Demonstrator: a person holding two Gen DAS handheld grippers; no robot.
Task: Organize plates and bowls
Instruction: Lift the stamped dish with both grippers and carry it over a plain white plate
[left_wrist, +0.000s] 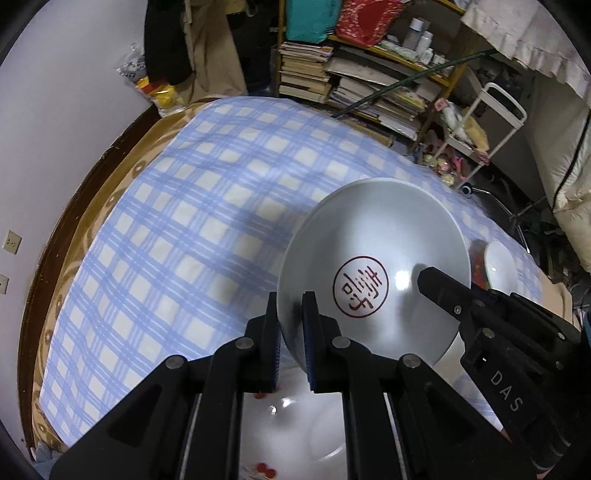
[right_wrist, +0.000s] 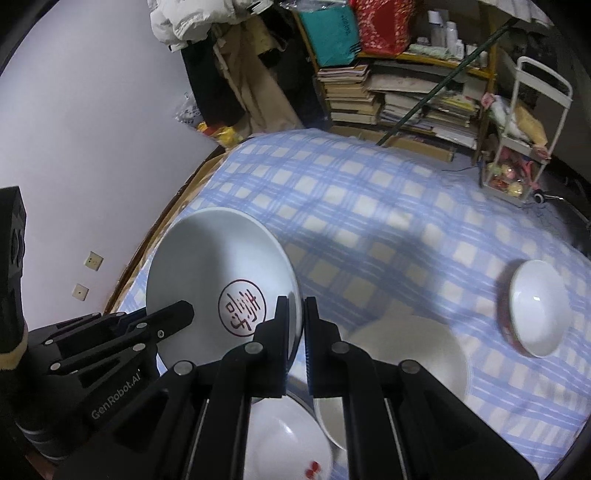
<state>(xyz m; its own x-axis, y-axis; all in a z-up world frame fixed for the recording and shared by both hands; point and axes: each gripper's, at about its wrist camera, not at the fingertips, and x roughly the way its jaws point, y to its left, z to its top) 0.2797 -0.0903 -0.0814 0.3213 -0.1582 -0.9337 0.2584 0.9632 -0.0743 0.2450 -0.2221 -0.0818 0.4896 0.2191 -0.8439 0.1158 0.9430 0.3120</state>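
A white plate with a red round seal mark (left_wrist: 373, 266) is held tilted above the blue checked tablecloth (left_wrist: 177, 221). My left gripper (left_wrist: 291, 325) is shut on its left rim. My right gripper (right_wrist: 297, 321) is shut on the plate's (right_wrist: 221, 277) right rim; it also shows in the left wrist view (left_wrist: 461, 302). Below lies a white plate with red cherries (right_wrist: 284, 443), also in the left wrist view (left_wrist: 295, 435). A plain white plate (right_wrist: 410, 365) lies beside it. A bowl with a red outside (right_wrist: 535, 306) stands to the right; the left wrist view shows it too (left_wrist: 495, 266).
The table (left_wrist: 92, 221) stands against a white wall (left_wrist: 55, 129) on the left. Behind it are shelves of books (right_wrist: 399, 96) and a white trolley (right_wrist: 524, 147). A green pole (right_wrist: 443, 85) leans over the far edge.
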